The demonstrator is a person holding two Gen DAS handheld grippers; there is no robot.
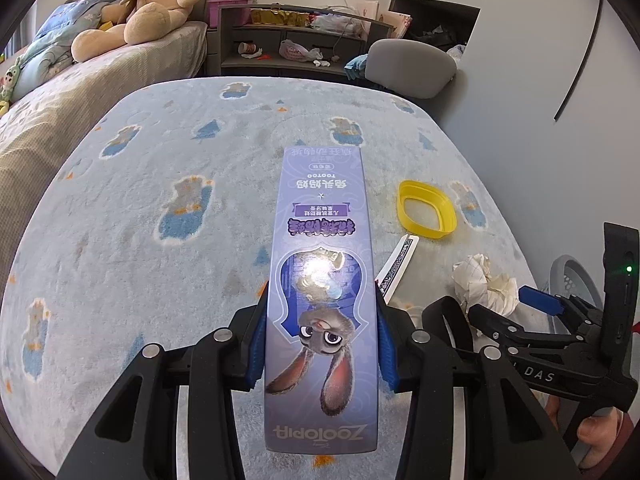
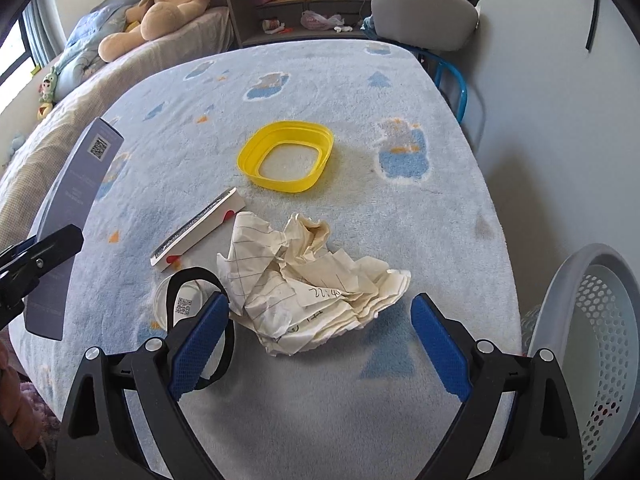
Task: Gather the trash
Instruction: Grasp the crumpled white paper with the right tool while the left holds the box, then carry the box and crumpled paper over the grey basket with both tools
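Note:
My left gripper (image 1: pixel 322 344) is shut on a long purple Zootopia toothpaste box (image 1: pixel 322 280) and holds it above the blue blanket-covered table (image 1: pixel 160 160). The box also shows at the left of the right wrist view (image 2: pixel 76 200). My right gripper (image 2: pixel 320 344) is open, its blue pads on either side of a crumpled sheet of lined paper (image 2: pixel 308 284) lying on the table. The paper also shows in the left wrist view (image 1: pixel 486 284). A playing-card box (image 2: pixel 198 228), a yellow plastic ring (image 2: pixel 286 156) and a small white lid with a black band (image 2: pixel 180 300) lie nearby.
A grey perforated bin (image 2: pixel 584 320) stands off the table's right edge. A grey chair (image 2: pixel 424 24) is at the far side, a bed with a teddy bear (image 2: pixel 164 4) on the left, and cluttered shelves (image 1: pixel 296 40) behind.

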